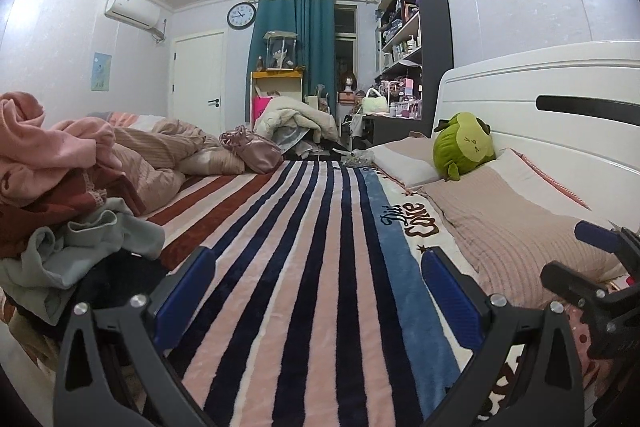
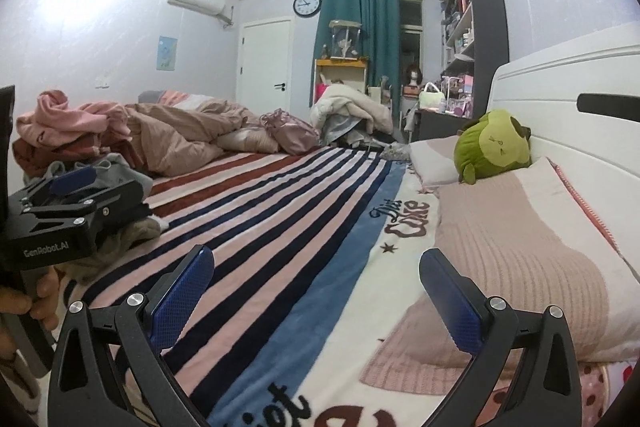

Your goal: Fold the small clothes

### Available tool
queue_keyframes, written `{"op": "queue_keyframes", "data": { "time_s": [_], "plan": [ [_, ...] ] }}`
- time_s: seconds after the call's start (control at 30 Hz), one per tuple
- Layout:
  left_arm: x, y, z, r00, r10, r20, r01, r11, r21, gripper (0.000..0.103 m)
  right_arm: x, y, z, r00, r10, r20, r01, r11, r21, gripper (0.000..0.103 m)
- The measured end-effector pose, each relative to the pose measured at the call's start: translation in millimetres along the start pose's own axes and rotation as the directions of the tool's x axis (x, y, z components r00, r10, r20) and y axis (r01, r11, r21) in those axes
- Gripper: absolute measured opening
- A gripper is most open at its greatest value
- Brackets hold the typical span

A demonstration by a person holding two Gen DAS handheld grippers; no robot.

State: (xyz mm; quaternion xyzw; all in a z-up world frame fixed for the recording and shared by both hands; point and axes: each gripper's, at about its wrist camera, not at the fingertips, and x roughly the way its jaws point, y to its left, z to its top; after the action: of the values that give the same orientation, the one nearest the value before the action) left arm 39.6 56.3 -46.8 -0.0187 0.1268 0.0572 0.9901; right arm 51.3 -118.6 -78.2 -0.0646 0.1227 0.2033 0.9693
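the small clothes (image 1: 68, 195) lie in a loose heap at the left side of the bed (image 1: 304, 251), on the striped blanket just beside a rumpled beige duvet (image 1: 160, 151): a pink garment (image 1: 44, 139) on top, something dark red (image 1: 60, 203) under it, a grey-green piece (image 1: 80, 247) lower and nearer, and a black one (image 1: 116, 271) right by the left gripper (image 1: 316, 291). all look like soft, light knit or fleece that will sag and drape rather than keep a shape, so a pinch on a single edge, a hem, a cuff or a shoulder seam seems better than a grab into the bulk, which would likely lift several pieces together. the left gripper is spread wide with nothing between its blue pads, hovering low over the stripes; the right gripper (image 2: 316, 299) is likewise fully spread and empty, over the blanket near a ribbed pink pillow (image 2: 520, 251). in the right wrist view the left gripper hides part of the heap, and a hand (image 2: 24, 303) on its handle is cut off at the frame edge. how many garments there are, what each one is, and where their edges run cannot be told; the heap's near side is dark and tangled.
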Motion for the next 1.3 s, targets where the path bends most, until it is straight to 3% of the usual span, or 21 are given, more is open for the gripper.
{"op": "queue_keyframes", "data": {
  "time_s": [1.3],
  "plan": [
    [-2.2,6.5,-0.3,1.000,0.007,-0.007,-0.007,1.000,0.025,0.102,-7.9,-5.6,2.8,1.000,0.000,0.031,-0.001,1.000,0.018,0.103]
  ]
}}
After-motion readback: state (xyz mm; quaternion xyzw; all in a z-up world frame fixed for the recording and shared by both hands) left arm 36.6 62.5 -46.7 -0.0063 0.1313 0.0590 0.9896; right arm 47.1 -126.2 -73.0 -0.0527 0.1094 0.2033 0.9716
